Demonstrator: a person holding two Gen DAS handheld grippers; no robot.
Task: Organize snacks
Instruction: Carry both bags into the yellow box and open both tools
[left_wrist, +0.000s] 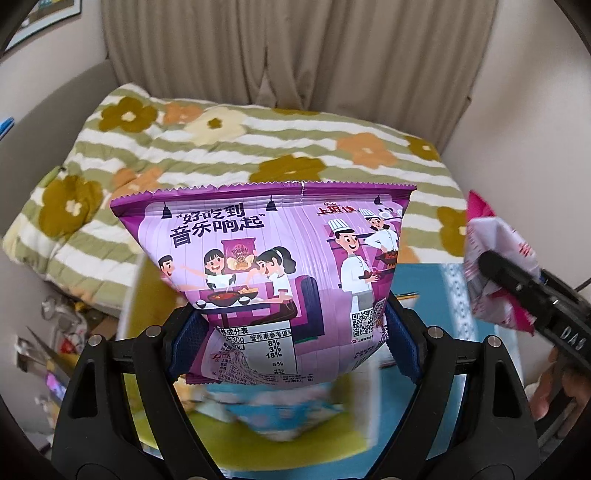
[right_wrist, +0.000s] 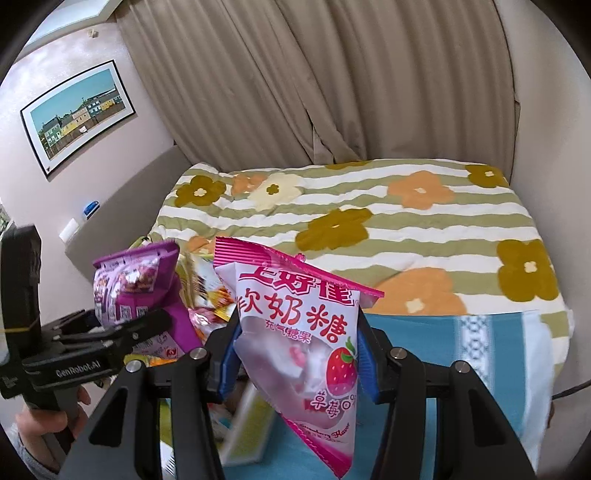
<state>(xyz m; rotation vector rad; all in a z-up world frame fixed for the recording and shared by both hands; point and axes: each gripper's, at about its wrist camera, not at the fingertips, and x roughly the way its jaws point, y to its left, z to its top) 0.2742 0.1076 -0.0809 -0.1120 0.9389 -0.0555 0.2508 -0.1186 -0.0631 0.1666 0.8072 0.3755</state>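
**Both tongs loaded above the snack pile**

Left wrist view: the left tongs (left_wrist: 295, 332) grip the purple chip bag (left_wrist: 266, 266) upright, its long axis crosswise.

Right wrist view: the right tongs (right_wrist: 297, 354) clamp the pink strawberry candy bag (right_wrist: 306, 347), hanging lengthwise; the snack pile (right_wrist: 207, 295) lies lower left, nearer the left tongs.

Right hand-held gripper (right_wrist: 297, 354) clamps pink candy bag (right_wrist: 299, 332) above floral quilt (right_wrist: 424, 221)
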